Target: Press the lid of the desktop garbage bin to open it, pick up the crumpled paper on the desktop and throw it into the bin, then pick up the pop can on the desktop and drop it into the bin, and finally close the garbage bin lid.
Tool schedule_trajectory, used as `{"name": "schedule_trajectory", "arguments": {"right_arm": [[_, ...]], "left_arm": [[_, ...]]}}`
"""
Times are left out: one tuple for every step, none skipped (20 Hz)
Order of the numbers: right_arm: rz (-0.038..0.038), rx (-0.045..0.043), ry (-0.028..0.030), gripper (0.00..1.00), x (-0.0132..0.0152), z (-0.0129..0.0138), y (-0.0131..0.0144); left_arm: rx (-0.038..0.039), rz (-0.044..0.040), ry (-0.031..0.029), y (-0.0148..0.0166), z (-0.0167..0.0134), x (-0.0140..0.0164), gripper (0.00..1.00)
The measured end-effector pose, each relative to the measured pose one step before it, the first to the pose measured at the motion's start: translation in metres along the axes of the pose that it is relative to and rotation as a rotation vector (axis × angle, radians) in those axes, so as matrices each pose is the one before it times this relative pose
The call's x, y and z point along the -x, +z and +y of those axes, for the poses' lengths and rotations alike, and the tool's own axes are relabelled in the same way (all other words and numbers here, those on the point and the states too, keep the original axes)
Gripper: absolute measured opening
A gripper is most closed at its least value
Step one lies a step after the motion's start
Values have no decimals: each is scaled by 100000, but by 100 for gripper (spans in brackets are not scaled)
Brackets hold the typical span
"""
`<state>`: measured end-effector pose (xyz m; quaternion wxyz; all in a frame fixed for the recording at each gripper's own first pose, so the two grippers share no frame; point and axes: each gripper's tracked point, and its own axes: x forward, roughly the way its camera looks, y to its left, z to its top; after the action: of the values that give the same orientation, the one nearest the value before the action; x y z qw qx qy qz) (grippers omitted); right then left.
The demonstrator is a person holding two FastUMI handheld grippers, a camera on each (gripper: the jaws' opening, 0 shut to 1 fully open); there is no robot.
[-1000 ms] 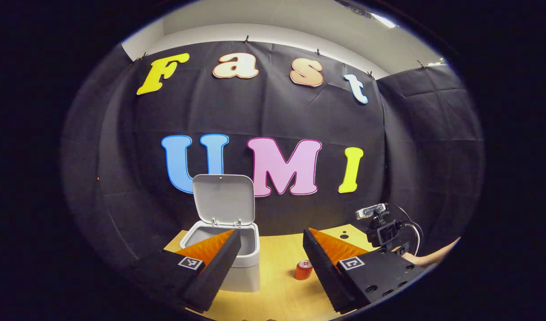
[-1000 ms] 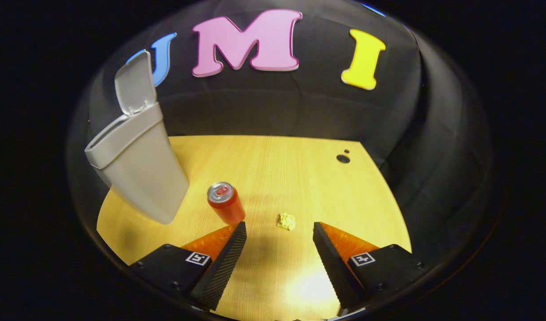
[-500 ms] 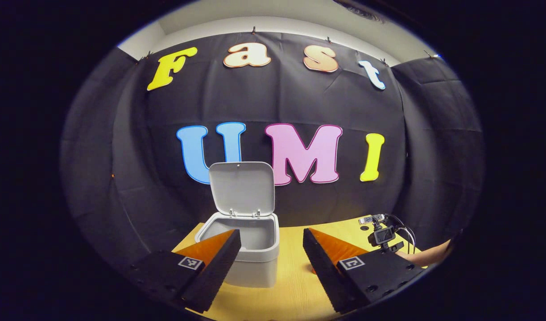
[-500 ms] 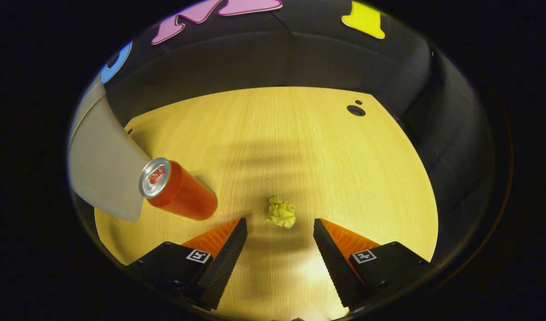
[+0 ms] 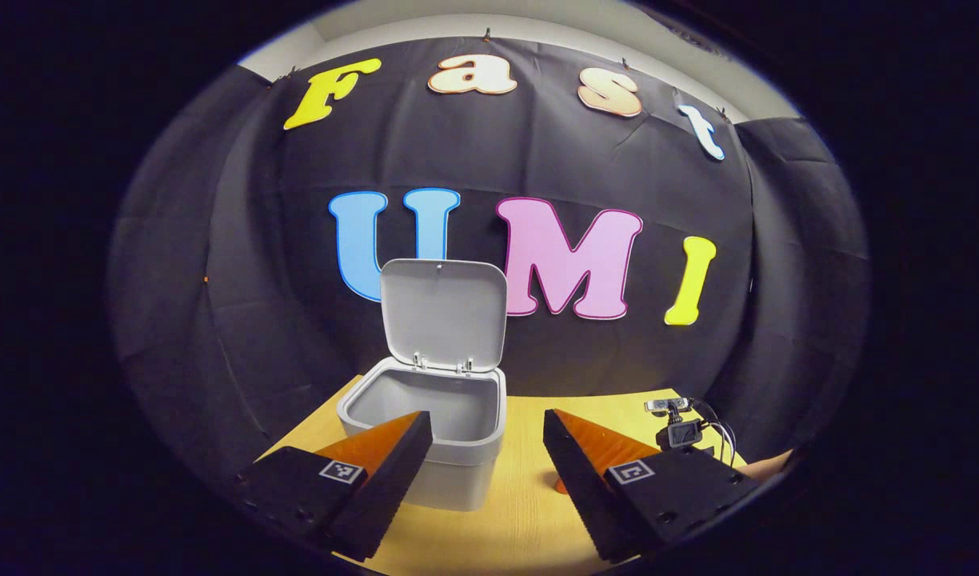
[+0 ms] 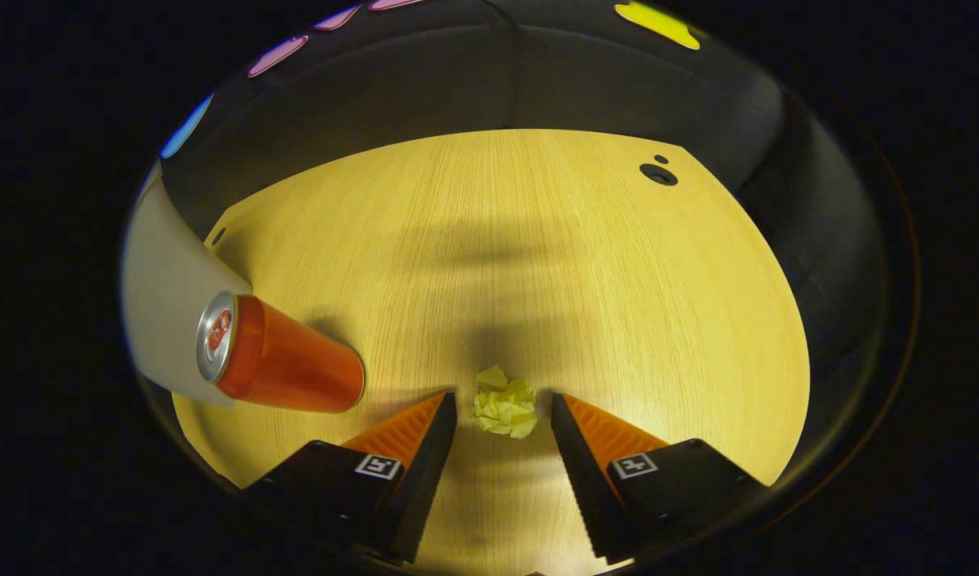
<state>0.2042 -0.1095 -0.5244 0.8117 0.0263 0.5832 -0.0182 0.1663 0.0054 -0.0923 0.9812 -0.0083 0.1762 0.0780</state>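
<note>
My right gripper is spread with its fingers either side of the crumpled paper, not yet pinching it, and closing off-centre could squirt that light ball toward the pop can standing beside the open garbage bin.

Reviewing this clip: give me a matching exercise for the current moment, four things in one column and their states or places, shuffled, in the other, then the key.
Things:
1. bin lid
2. crumpled paper
3. pop can
4. left gripper

States or places:
A. standing on the desktop beside the garbage bin
B. open, holding nothing
C. raised upright at the back of the bin
D. lying between the open fingers of the right gripper

Pairs: 1-C, 2-D, 3-A, 4-B
</note>
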Motion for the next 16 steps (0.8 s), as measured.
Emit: {"name": "schedule_trajectory", "arguments": {"right_arm": [[47, 183, 456, 67, -226, 26, 69], [-53, 340, -108, 64, -59, 46, -108], [-227, 122, 1452, 58, -44, 120, 107], [826, 775, 991, 53, 182, -32, -152], [422, 1270, 292, 52, 140, -76, -32], [-668, 1272, -1124, 67, 258, -166, 25], [-1435, 855, 69, 57, 593, 61, 109], [-1992, 982, -65, 47, 978, -46, 453], [-2026, 754, 268, 47, 879, 55, 472], [-2767, 441, 640, 47, 982, 328, 674], [-2799, 752, 1525, 47, 1314, 531, 898], [-3199, 1333, 807, 47, 1528, 414, 1001], [-4381, 2292, 703, 47, 1589, 451, 1514], [-5022, 2752, 839, 47, 1366, 528, 1829], [-5209, 2714, 1342, 47, 1333, 765, 2124], [-4862, 2393, 2218, 47, 1235, 882, 2035]], "left_arm": [[-2, 445, 33, -230, -1, -94, 95], [174, 525, -200, -195, -91, -158, 95], [138, 646, -135, -336, -92, -192, 95], [-33, 602, -29, -197, -80, -76, 95], [-201, 247, -125, -165, -76, -48, 95], [-326, 98, -300, -81, -174, -6, 95], [-398, 65, -237, -200, -115, 10, 95], [-270, 134, -396, -132, -157, 3, 95], [-176, 177, -540, -137, -169, 4, 95], [-112, 109, -609, -57, -172, 44, 95], [-80, 183, -576, -239, -138, 15, 95], [-67, 129, -327, -94, -58, 58, 95], [-261, -29, -218, -187, -65, 135, 95], [-380, 111, 35, -105, -6, 150, 95], [-388, 232, -79, -185, 45, 103, 95], [-204, 175, -58, -92, 6, 207, 95]]}}
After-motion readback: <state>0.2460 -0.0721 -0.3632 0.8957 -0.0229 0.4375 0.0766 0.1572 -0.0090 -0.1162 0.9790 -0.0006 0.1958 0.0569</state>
